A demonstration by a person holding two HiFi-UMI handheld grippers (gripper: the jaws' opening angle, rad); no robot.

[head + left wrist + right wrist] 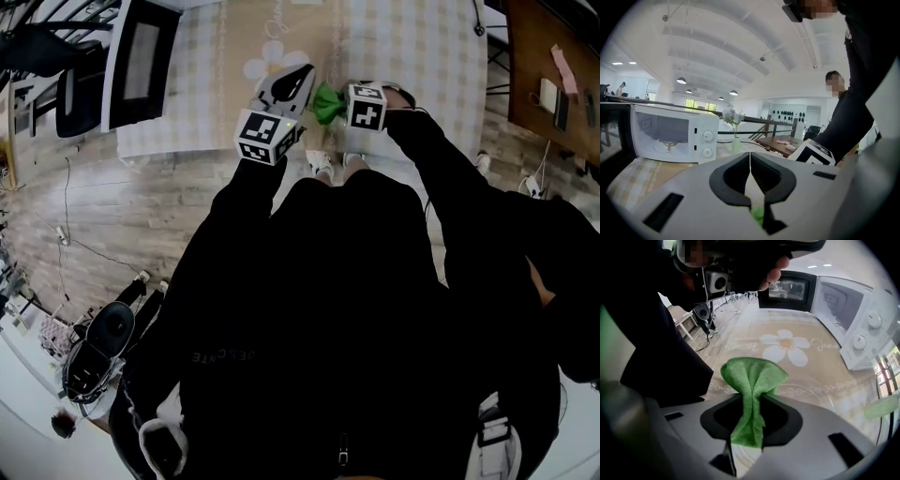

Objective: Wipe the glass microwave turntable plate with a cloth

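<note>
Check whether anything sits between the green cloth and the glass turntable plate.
Nothing visible does: the right gripper holds the green cloth over the glass turntable plate, whose visible part lies bare on the tablecloth.

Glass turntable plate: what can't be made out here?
- Clear glass turntable plate: right gripper view shows only a faint rim; the right gripper and its green cloth cover the rest.
- Left gripper: jaws together; whether they pinch glass is unclear.
- Head view: plate not visible, likely behind the grippers.
</note>
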